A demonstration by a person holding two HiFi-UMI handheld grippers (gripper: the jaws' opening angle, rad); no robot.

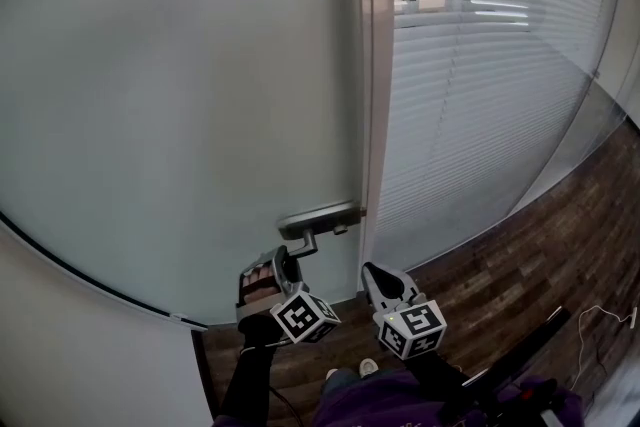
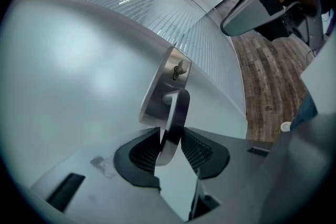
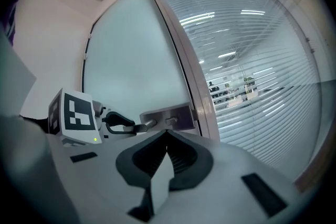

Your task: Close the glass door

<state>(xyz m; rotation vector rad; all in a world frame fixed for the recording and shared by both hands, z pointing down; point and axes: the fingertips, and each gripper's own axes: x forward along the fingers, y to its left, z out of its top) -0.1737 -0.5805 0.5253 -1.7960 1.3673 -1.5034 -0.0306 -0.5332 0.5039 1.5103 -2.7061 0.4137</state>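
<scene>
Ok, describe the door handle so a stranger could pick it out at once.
Find the frosted glass door left of the slatted blinds. At its right edge, by the frame, is the door handle: a brushed metal plate with a lever. It is the only metal fitting on the pane, and the left gripper is closed on its lever.
</scene>
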